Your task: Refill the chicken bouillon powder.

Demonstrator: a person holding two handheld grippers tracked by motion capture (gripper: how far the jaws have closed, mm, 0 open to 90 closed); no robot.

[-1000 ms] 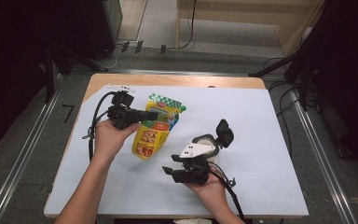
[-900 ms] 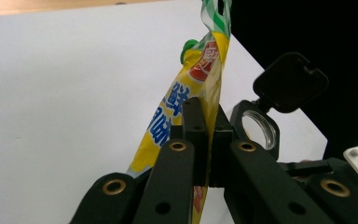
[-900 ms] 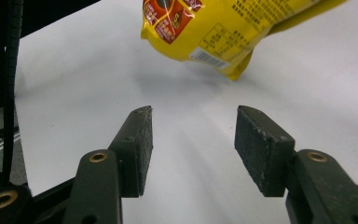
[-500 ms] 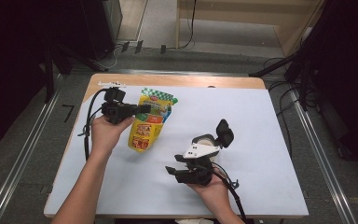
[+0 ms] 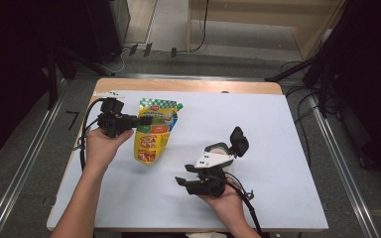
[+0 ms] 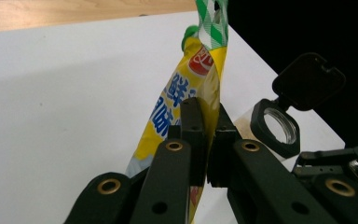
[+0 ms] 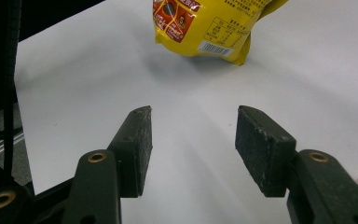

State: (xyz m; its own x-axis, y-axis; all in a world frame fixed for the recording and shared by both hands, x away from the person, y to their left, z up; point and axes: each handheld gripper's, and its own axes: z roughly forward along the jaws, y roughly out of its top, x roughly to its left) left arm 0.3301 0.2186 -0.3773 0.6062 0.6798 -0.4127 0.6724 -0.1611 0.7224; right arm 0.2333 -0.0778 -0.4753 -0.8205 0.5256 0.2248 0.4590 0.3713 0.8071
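Left tool (image 5: 146,120) is clamped on the yellow pouch (image 5: 154,134) around ten o'clock, standing it up, probably for pouring, while the right tool (image 5: 179,181) sits released at five o'clock beside the open-lidded jar (image 5: 222,148) on the surface (image 5: 278,124).

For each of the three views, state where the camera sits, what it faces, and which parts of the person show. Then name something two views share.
High view: above the table, looking down; both forearms, left gripper, right gripper.
Left gripper view: on the left gripper, its jaws shut on the yellow pouch; jar beyond.
Right gripper view: on the right gripper, jaws open over the table.
Shared: the pouch appears in all three.
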